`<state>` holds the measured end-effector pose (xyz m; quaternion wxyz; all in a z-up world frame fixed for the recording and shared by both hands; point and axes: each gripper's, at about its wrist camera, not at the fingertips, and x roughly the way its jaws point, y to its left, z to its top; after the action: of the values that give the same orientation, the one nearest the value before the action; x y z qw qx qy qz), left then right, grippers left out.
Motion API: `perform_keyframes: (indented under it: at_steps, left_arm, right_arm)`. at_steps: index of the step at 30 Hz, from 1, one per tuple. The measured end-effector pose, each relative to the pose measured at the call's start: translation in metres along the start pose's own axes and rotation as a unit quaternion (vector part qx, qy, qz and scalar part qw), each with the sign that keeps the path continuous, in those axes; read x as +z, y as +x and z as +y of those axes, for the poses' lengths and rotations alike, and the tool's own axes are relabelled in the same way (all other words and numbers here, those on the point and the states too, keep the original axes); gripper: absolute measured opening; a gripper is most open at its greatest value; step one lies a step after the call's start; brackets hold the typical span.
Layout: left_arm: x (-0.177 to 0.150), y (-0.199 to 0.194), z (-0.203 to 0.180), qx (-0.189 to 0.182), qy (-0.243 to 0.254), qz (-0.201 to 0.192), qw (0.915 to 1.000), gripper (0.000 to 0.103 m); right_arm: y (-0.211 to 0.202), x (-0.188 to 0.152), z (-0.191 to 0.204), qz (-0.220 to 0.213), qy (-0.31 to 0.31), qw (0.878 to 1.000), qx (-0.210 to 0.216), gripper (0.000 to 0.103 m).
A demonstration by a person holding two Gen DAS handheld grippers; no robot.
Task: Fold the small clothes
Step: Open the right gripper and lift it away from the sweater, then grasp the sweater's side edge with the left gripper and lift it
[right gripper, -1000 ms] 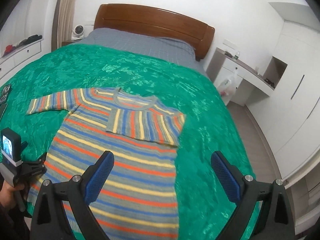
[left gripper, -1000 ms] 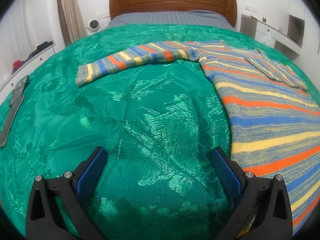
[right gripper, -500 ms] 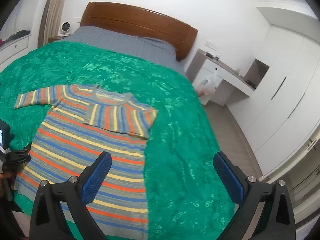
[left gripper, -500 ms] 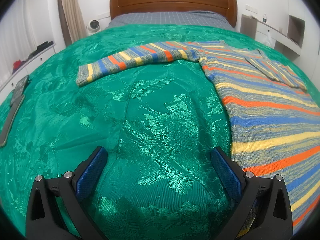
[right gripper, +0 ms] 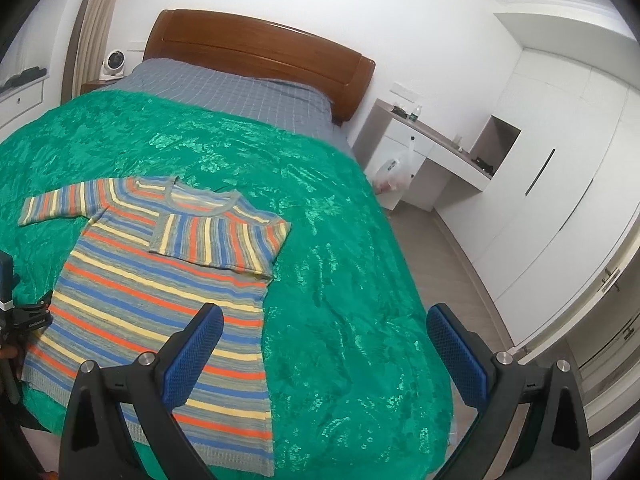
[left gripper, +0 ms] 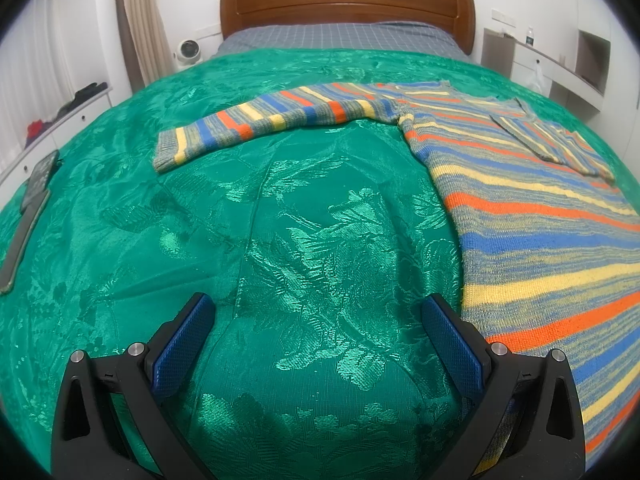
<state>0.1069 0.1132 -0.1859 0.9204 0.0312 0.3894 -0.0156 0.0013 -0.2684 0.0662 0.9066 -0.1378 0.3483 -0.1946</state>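
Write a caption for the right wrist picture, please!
Open right gripper above a striped sweater on the green bedspread, one sleeve folded in.

– What's holding everything?

– A bed (right gripper: pixel 340 280) with a wooden headboard (left gripper: pixel 344 0), covered by a shiny green bedspread (left gripper: pixel 280 240). A gray checked sheet (right gripper: pixel 224 88) shows near the headboard.

– And on the bedspread?

– A striped sweater (right gripper: pixel 152 300), spread flat, one sleeve (right gripper: pixel 216 240) folded across the chest, the other sleeve (left gripper: pixel 260 124) stretched sideways. A dark flat strip (left gripper: pixel 24 220) lies near the bed's left edge.
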Motion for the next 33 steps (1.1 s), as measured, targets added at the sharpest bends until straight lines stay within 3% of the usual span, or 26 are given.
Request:
perform_keyframes:
  at_steps: [15, 19, 22, 24, 29, 33]
  left_arm:
    - [0.000, 0.001, -0.001, 0.001, -0.001, 0.001, 1.0000, 0.103]
    - [0.010, -0.005, 0.007, -0.022, -0.018, 0.049, 0.9984, 0.103]
    - [0.027, -0.026, 0.038, -0.107, -0.085, 0.047, 0.9894, 0.102]
    - [0.046, -0.035, 0.073, -0.132, -0.131, 0.031, 0.9822, 0.103]
    - [0.098, 0.006, 0.170, -0.105, -0.234, 0.055, 0.9650, 0.102]
    - [0.123, 0.068, 0.201, -0.078, -0.259, 0.114, 0.9560, 0.097]
  right_arm:
    - [0.000, 0.000, 0.000, 0.002, 0.004, 1.000, 0.007, 0.101]
    - [0.005, -0.003, 0.001, 0.004, 0.006, 1.000, 0.020, 0.101]
    - [0.014, -0.011, 0.007, 0.010, 0.001, 0.999, 0.045, 0.102]
    - [0.021, -0.021, 0.014, 0.018, -0.007, 0.998, 0.055, 0.102]
    - [0.053, -0.057, 0.046, 0.078, -0.031, 0.991, 0.102, 0.102]
    - [0.065, -0.072, 0.070, 0.098, -0.051, 0.985, 0.131, 0.102]
